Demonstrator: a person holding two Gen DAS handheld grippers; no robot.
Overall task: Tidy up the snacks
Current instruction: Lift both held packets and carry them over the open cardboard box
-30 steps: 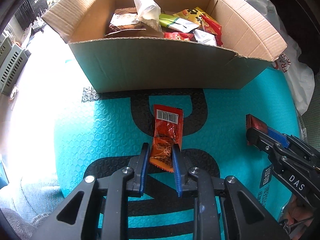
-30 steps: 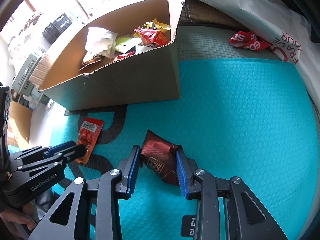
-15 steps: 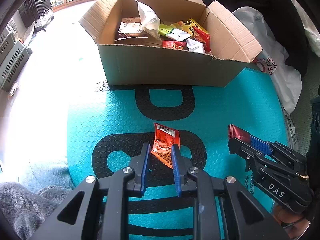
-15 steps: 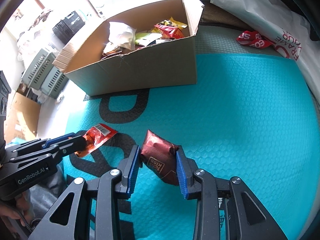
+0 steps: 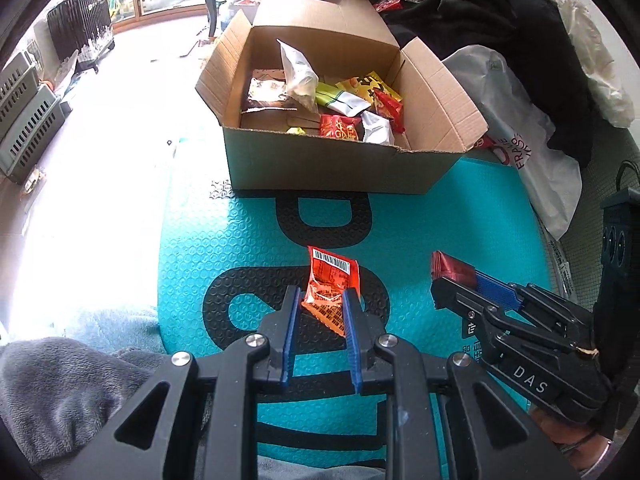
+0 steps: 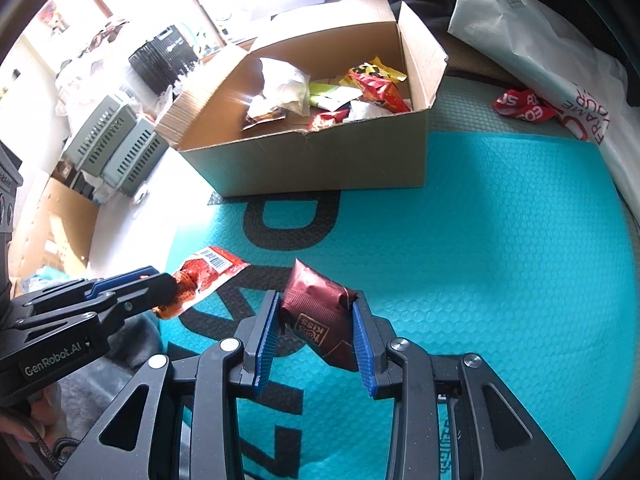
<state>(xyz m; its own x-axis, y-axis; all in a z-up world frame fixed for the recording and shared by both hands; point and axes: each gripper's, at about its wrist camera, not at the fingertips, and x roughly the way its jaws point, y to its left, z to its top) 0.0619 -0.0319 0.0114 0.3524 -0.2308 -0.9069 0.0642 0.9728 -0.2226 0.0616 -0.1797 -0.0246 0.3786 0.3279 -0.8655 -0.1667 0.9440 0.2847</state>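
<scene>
1. Left gripper [image 5: 320, 316] had its fingers closed on an orange-red snack packet [image 5: 331, 288], pinched at the lower end; the barcode end stuck out forward, clear of the teal mat [image 5: 240, 248].
2. Right gripper [image 6: 316, 332] had its fingers clamped across a dark red foil packet [image 6: 320, 316], squeezed at its sides and held off the mat.
3. Both packets hung in the air on the near side of the open cardboard box [image 5: 332, 168], which sat at the far edge of the mat with assorted snacks already inside.
4. Judged step: carry both packets to the box and drop them in.
5. To do it well: bring each gripper over the near wall with margin, since the packets dangle below the fingers and could snag the rim or the right-hand flap [image 5: 448, 112].
6. Keep the two grippers apart on approach; they sat near each other, so a staggered entry seemed safer than a joint one.
7. Aim for the barer cardboard floor at the near left of the box rather than the piled right side.
8. Release only once each packet is over the opening; the thin orange-red packet was held by an edge and might flutter or slip.
</scene>
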